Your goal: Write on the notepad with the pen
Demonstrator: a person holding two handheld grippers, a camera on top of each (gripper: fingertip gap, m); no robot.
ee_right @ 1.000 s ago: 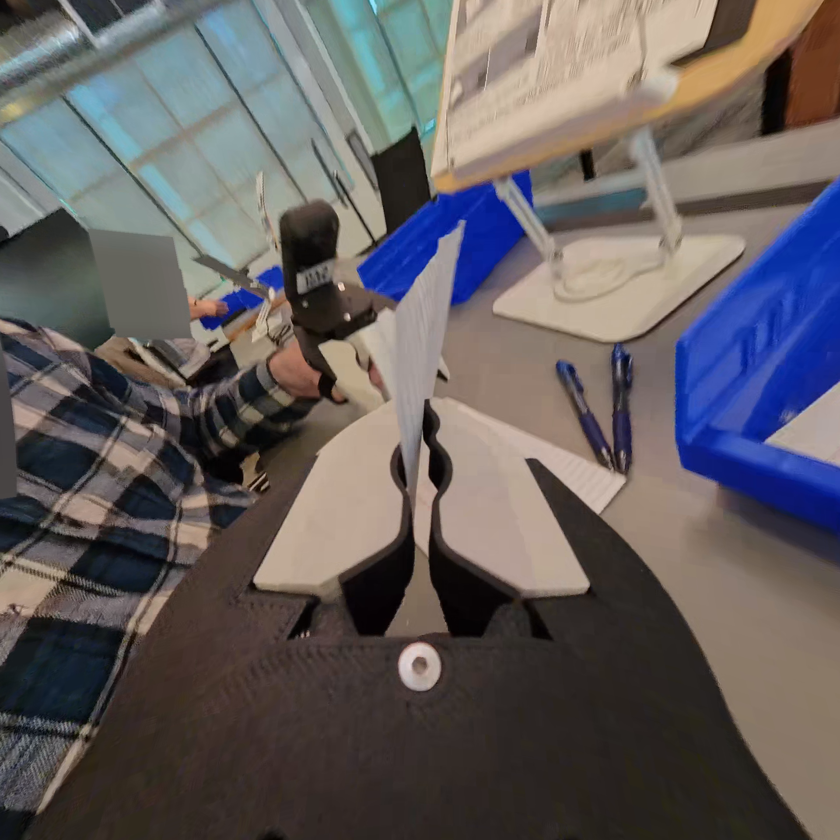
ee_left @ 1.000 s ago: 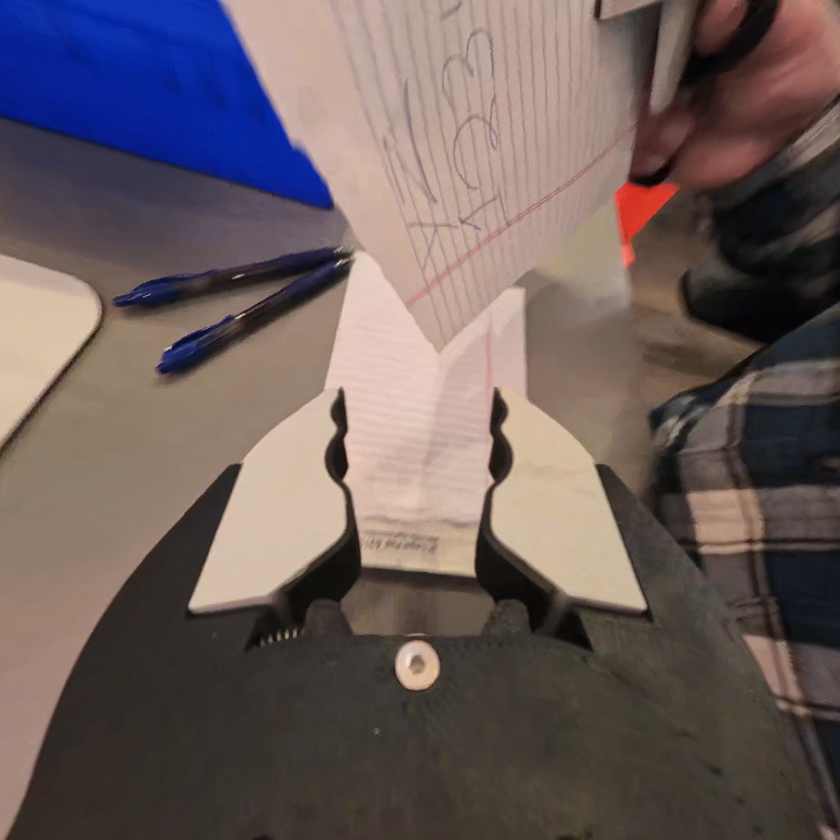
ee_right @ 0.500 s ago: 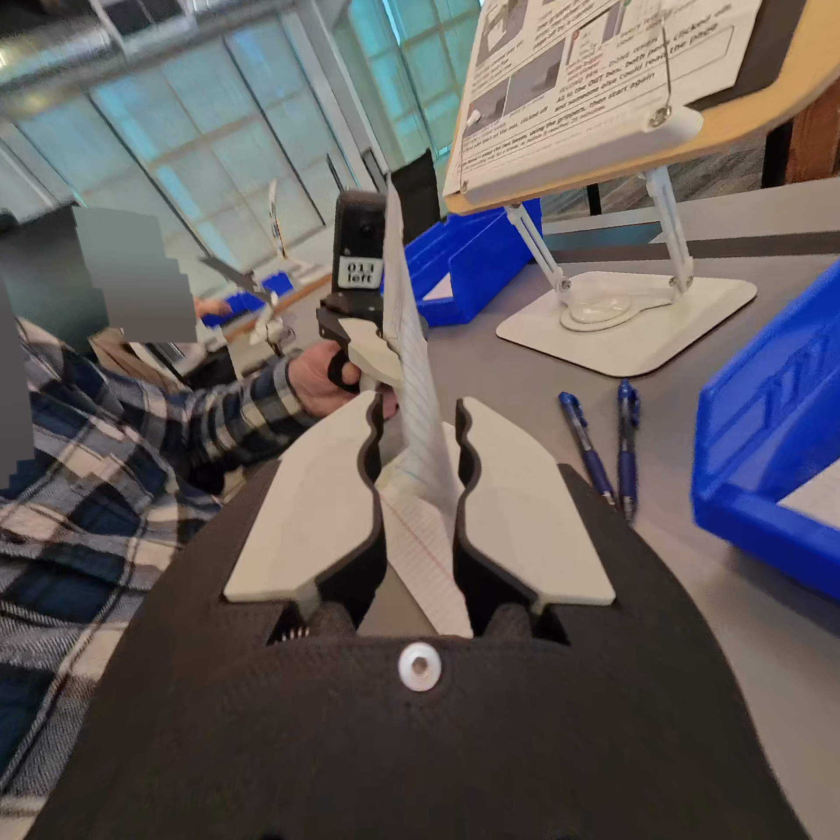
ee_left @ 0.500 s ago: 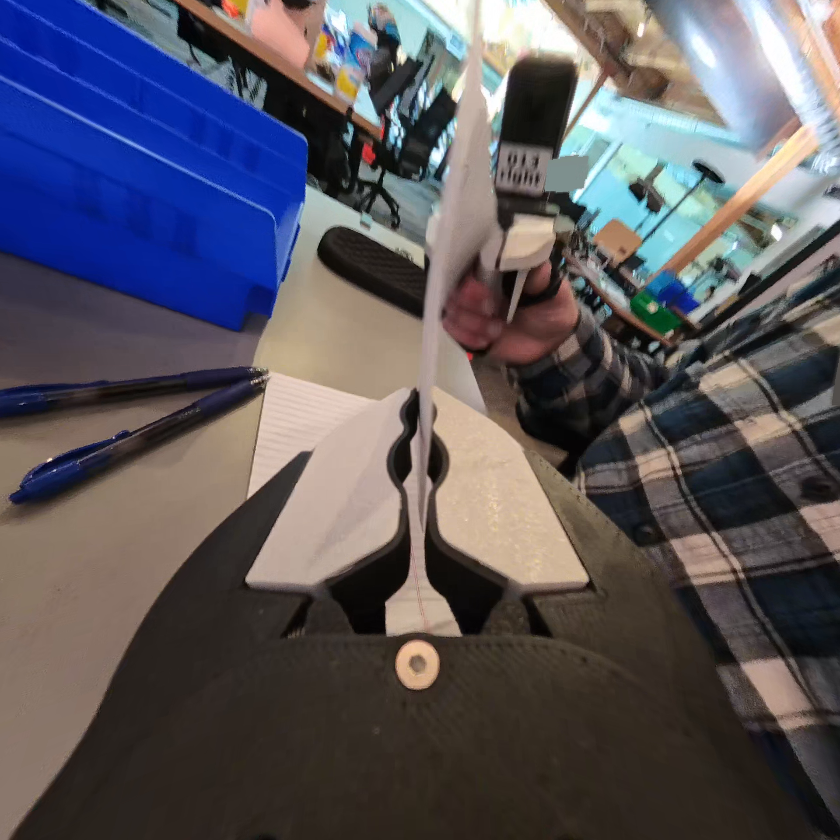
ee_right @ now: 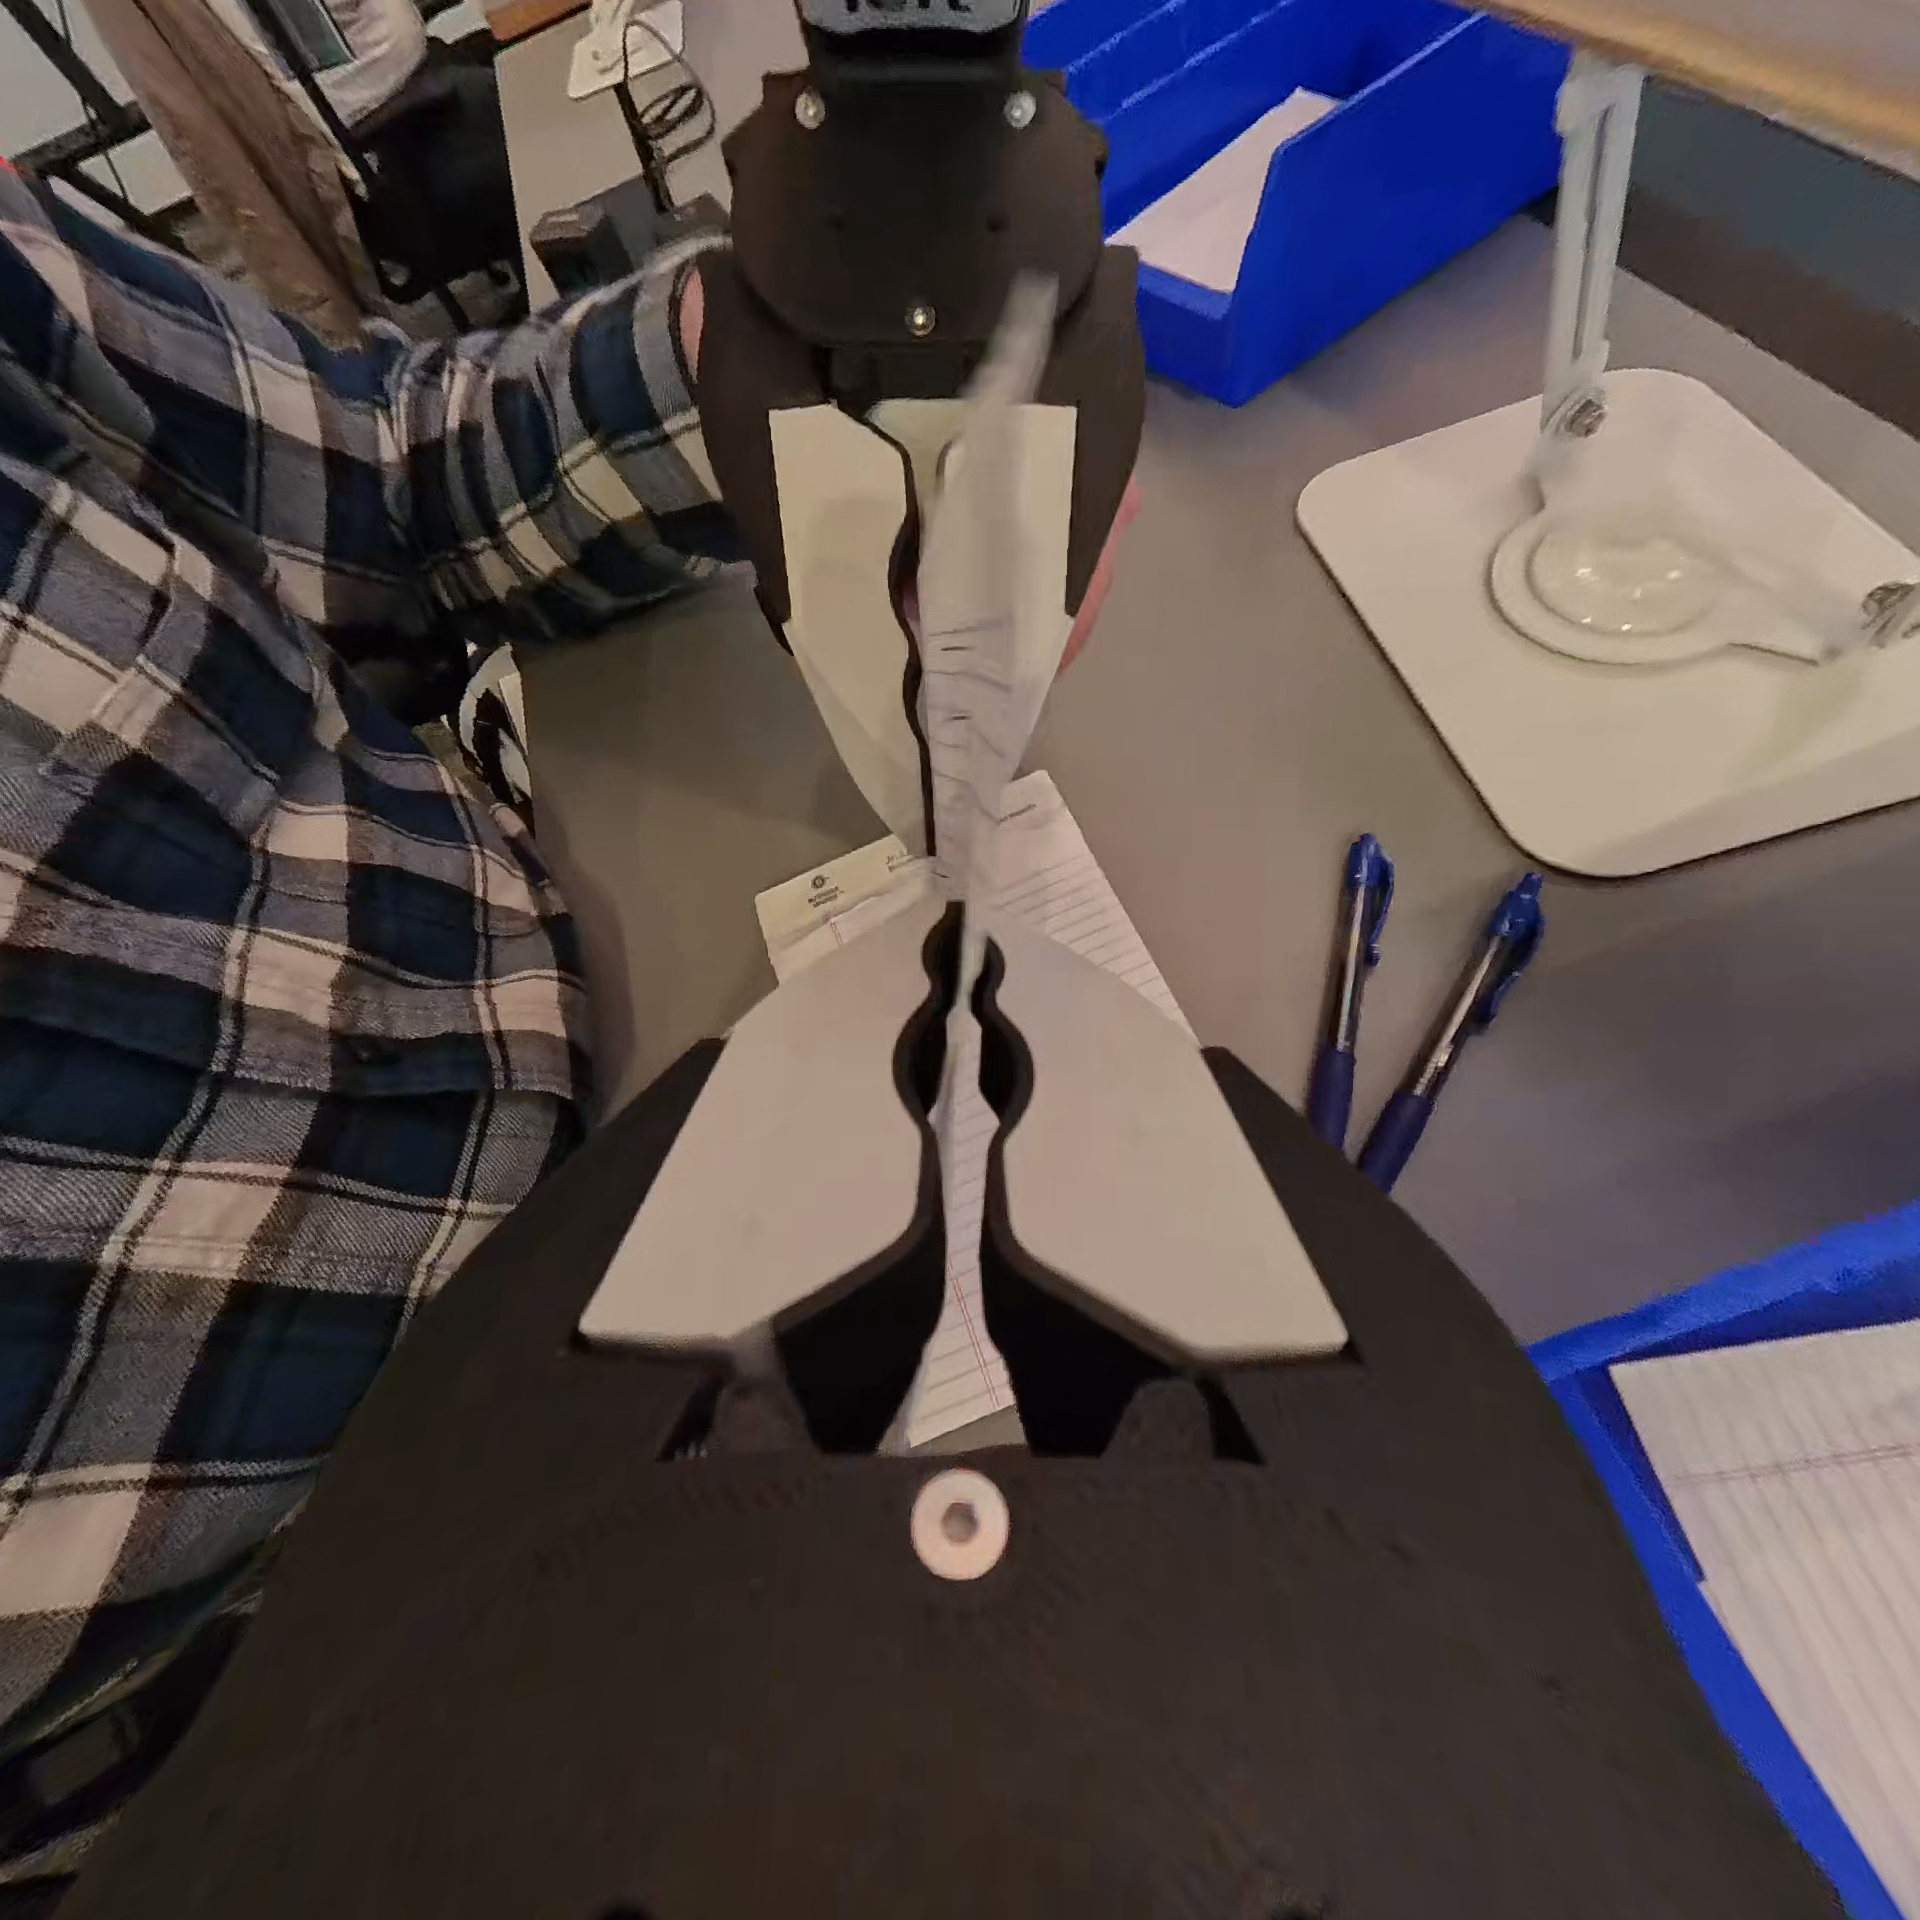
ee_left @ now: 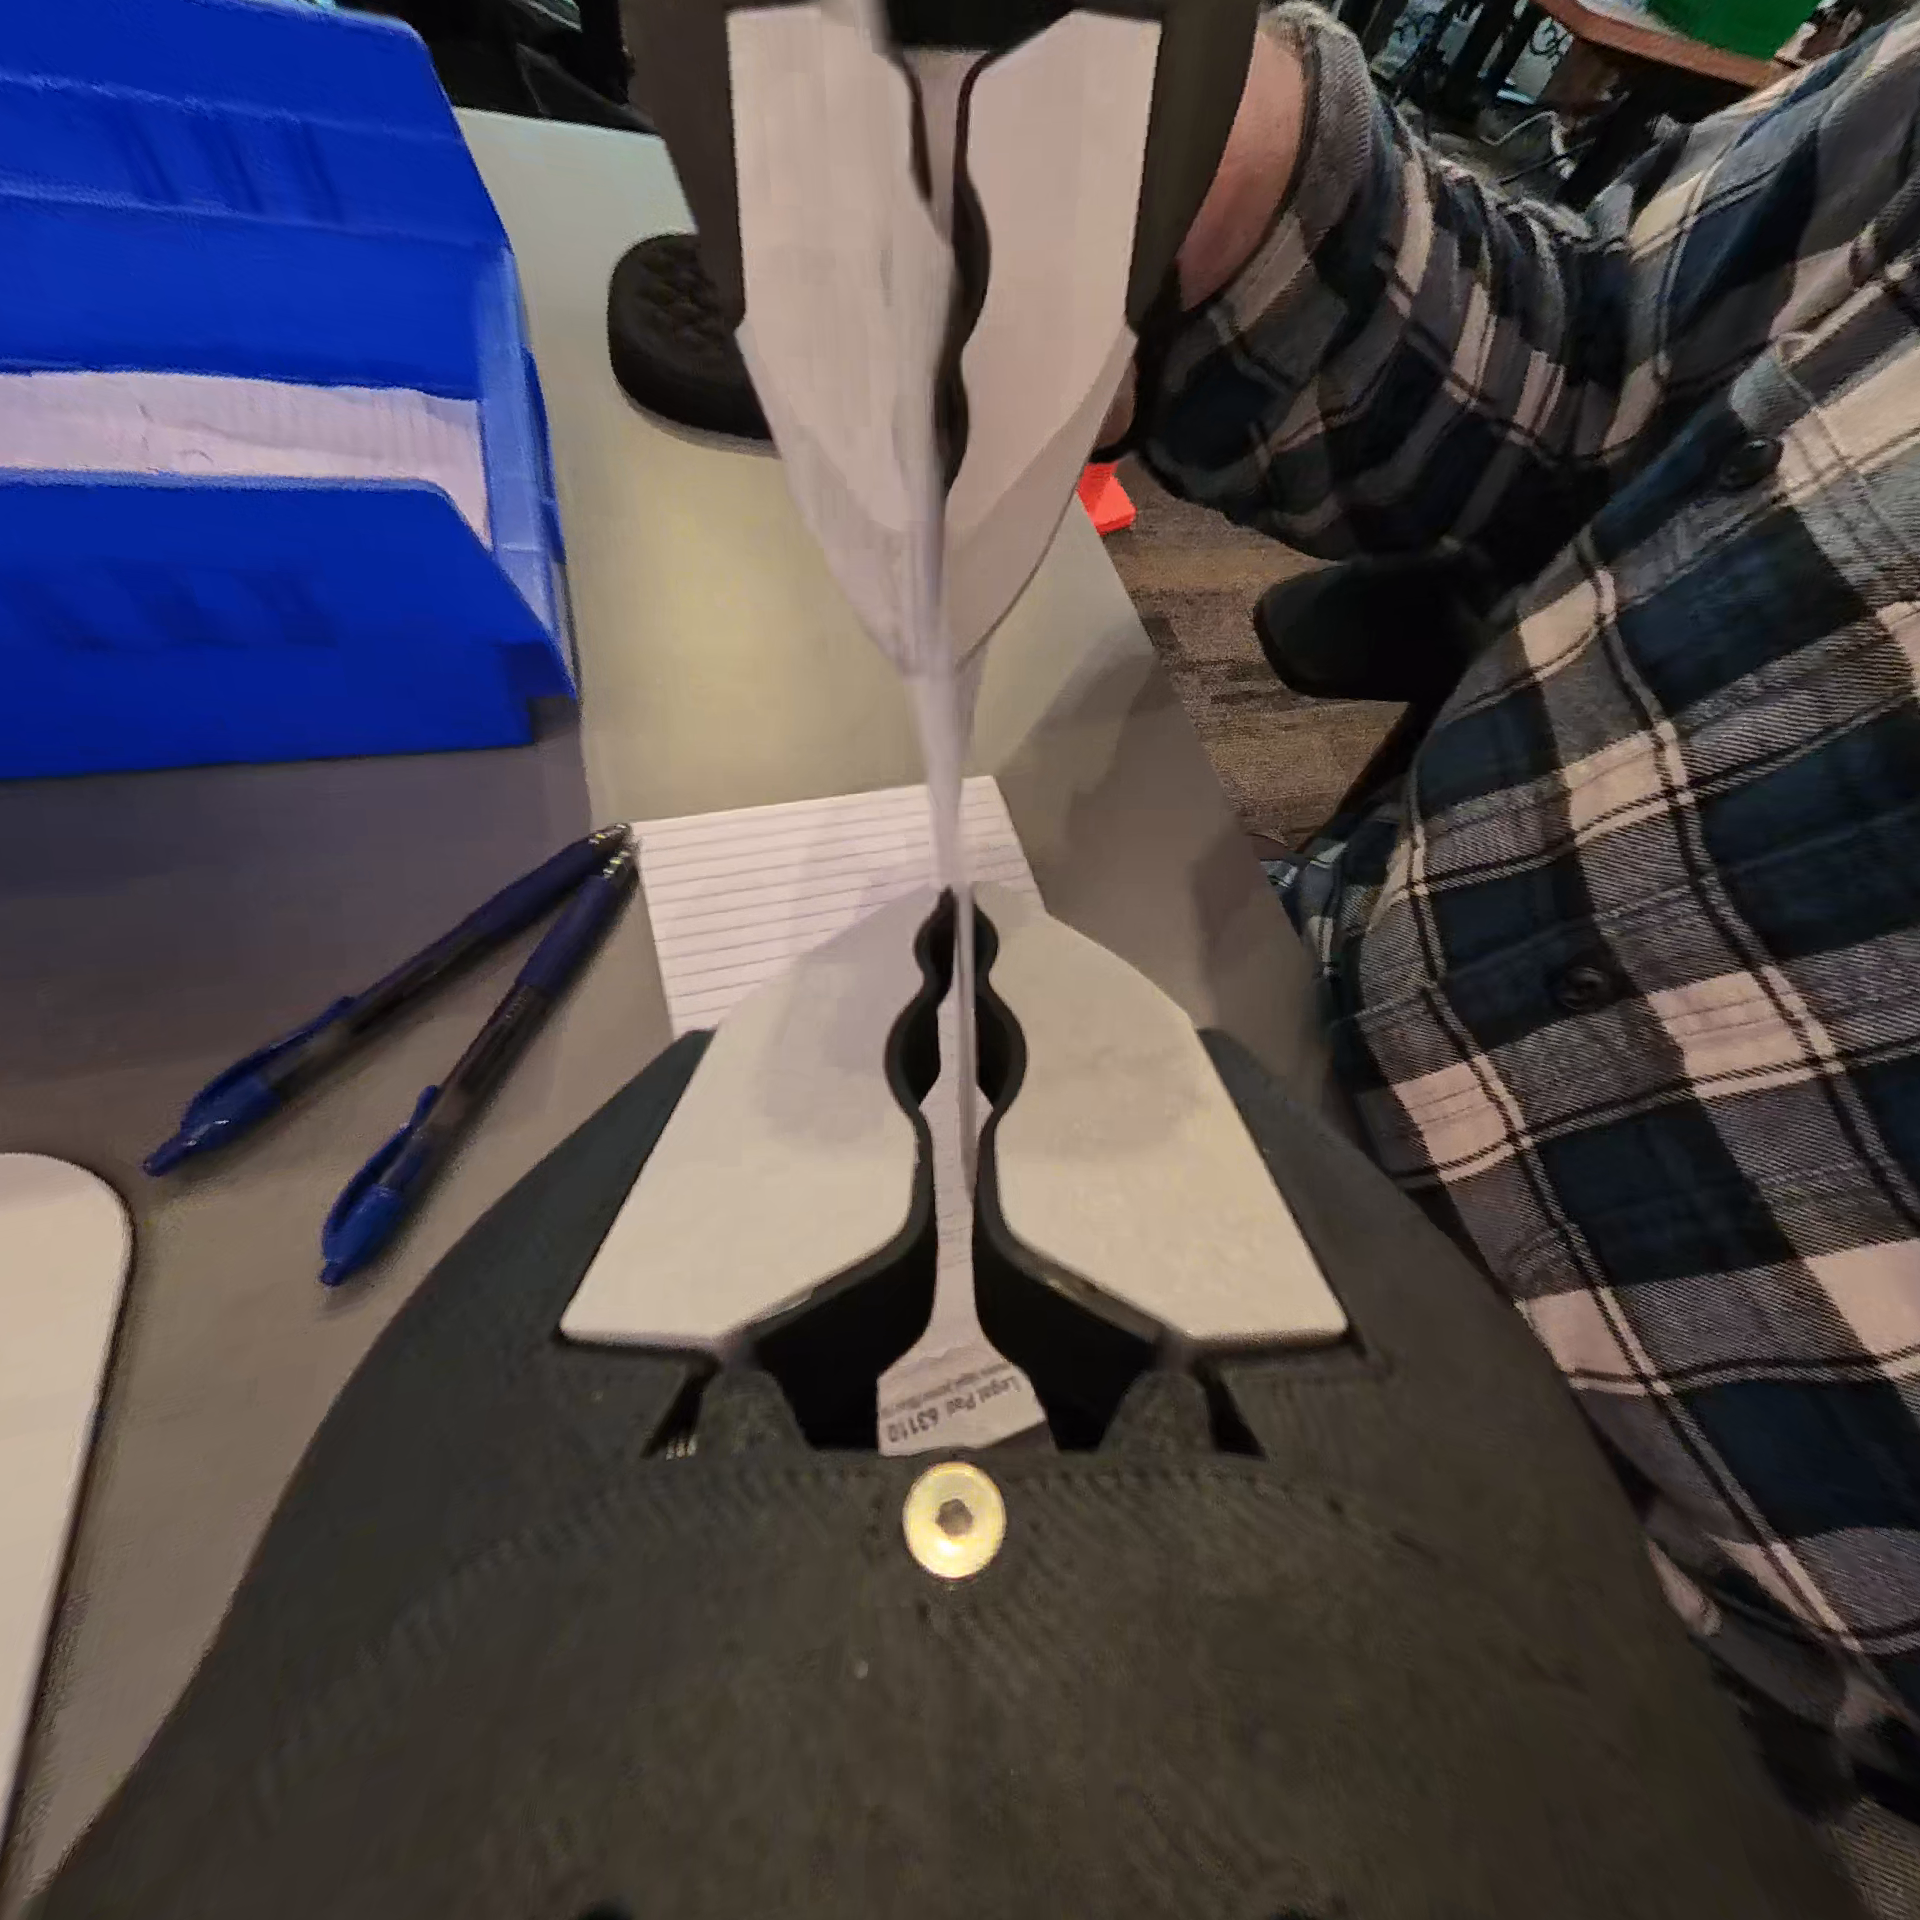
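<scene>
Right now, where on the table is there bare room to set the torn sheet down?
Bare grey tabletop lies between the notepad and the white stand base, and beyond the notepad beside the blue bin. Crowded: the two blue pens right of the notepad, and the table edge toward the person.

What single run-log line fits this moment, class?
left gripper: shut on sheet | right gripper: shut on sheet | pens: untouched on table | notepad: flat on table
</scene>
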